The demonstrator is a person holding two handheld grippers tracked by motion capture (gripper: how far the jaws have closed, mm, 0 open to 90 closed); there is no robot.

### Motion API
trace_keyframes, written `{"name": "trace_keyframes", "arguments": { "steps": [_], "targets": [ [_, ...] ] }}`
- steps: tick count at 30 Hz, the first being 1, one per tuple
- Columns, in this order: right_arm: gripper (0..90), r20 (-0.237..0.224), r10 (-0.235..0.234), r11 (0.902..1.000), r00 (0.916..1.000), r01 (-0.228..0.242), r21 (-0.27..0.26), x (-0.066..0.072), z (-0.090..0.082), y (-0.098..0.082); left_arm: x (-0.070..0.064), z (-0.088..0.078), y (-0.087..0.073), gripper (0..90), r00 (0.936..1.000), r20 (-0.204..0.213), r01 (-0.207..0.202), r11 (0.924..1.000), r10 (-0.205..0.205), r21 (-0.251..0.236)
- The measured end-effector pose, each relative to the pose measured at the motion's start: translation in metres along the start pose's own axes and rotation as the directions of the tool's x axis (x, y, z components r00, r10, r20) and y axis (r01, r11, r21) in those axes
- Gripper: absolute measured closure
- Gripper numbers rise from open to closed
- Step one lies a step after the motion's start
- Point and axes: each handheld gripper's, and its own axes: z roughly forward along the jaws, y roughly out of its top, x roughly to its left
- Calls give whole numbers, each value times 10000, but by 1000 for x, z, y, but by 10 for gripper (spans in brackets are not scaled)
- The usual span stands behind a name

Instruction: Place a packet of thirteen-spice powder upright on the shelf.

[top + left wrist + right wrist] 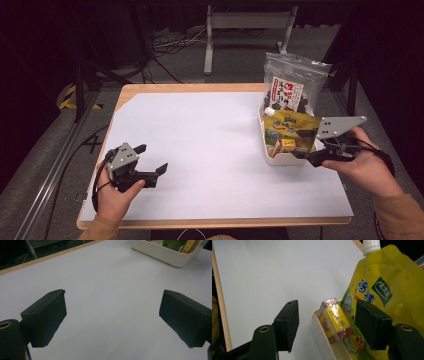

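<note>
A white sheet covered most of the pale wooden tabletop (200,88), whose wood edge showed along the far and near sides. At the right side of the sheet stood a shallow white plastic bin (280,159), long and narrow, running away from the person. Inside it leaned a yellow spouted drink pouch with a white screw cap (295,127), a small yellow and red foil-wrapped box (286,144) at the near end, and behind them an upright clear resealable bag of dark pieces with a white printed label (292,85), rising well above the bin's rim.

The left gripper (151,161) sat low over the near left part of the sheet, held in the person's left hand (116,195). Its black fingers (46,317) were spread wide apart with nothing between them but bare white sheet, well apart from the bin, which showed at the top right of the left gripper view.

The right gripper (303,156) was held in the right hand (367,167) at the near right corner of the bin. In the right gripper view its fingers (287,323) stood open, one outside the bin's wall over the sheet, the other over the pouch, with the bin's near rim (319,332) and the foil-wrapped box (334,321) lying between them. Neither finger was pressed against the box.
</note>
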Motion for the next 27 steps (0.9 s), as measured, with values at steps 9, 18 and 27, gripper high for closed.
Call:
{"name": "trace_keyframes", "arguments": {
  "steps": [9,18,27],
  "targets": [
    [349,640,1094,9918,9919,-1046,-738,10,-11,-39,3,-5,-11,76,9998,204,48,9998,-45,-178],
    [335,939,2075,9758,9737,-1993,-900,14,-9,-78,7,-11,-19,72,9996,266,55,9998,-50,-197],
    [315,1028,2841,9568,9533,-2751,-937,15,6,-102,12,-14,-27,72,9994,293,189,9995,-181,-271]
  ]
}}
